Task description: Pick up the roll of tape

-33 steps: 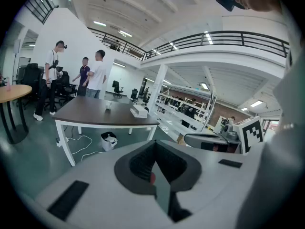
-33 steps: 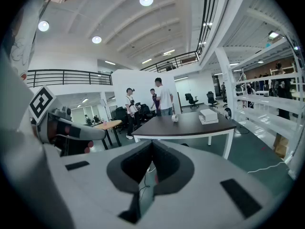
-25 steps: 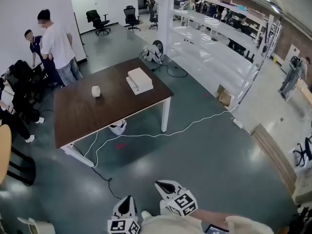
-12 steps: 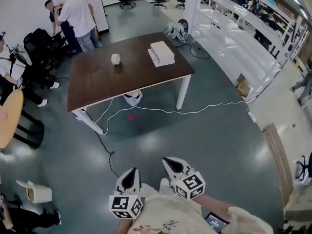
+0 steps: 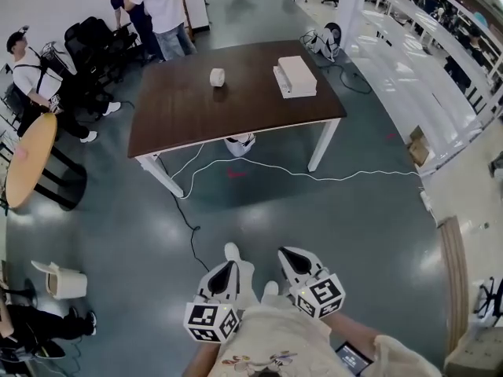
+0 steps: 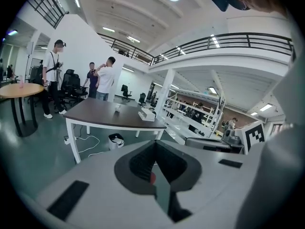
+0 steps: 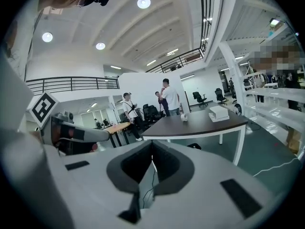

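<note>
The tape [image 5: 217,77] sits toward the far side of the table [image 5: 181,124], left of a white box [image 5: 296,75] and well apart from both grippers. The left gripper [image 5: 226,272] and right gripper [image 5: 292,259] hang low by the person, each clenched on nothing. I'd walk up first, minding the floor cable [image 5: 314,177], then open one gripper before reaching. Only the head view shows that cable. The gripper views show the jaws pressed together and the tape as a speck, seemingly on edge.
</note>
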`<state>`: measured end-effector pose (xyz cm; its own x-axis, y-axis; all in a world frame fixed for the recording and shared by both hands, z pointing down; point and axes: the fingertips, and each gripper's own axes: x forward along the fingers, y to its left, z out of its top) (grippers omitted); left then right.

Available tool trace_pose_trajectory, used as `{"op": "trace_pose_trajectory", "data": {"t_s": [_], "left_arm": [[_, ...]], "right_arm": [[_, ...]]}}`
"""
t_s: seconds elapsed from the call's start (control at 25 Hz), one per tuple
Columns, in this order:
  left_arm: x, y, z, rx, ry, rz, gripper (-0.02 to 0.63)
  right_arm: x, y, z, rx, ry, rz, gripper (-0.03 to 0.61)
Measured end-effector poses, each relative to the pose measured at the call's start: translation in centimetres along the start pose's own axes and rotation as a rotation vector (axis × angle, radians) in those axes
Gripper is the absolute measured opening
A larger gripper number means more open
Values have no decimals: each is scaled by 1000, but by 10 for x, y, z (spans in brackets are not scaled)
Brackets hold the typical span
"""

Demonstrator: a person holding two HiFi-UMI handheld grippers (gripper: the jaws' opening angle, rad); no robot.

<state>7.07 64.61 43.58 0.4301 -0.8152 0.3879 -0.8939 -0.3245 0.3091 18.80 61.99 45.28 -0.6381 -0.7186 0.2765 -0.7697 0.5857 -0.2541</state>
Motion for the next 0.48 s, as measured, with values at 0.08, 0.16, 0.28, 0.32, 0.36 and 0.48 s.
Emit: {"op": "trace_pose_trajectory", "data": {"t_s": [0.08, 0.16, 0.28, 0.32, 0.36, 0.48], "left_arm": [[14, 10, 8, 0, -8, 4, 6], [31, 24, 21, -4, -17, 0, 6], [57, 50, 41, -11, -22, -14, 6], [68, 61, 48, -14, -13, -22, 6], [79, 72, 53, -20, 2, -31, 6], [102, 102, 70, -28, 29, -38, 6]], "right_arm": [[15, -7, 2, -7, 10, 7, 6], [34, -15, 6, -3, 21, 11, 6], [74, -23, 15, -10, 44, 15, 6], [91, -27, 18, -16, 53, 17, 6], [108, -31, 20, -19, 66, 16, 6], [152, -42, 23, -1, 110, 8, 6]]}}
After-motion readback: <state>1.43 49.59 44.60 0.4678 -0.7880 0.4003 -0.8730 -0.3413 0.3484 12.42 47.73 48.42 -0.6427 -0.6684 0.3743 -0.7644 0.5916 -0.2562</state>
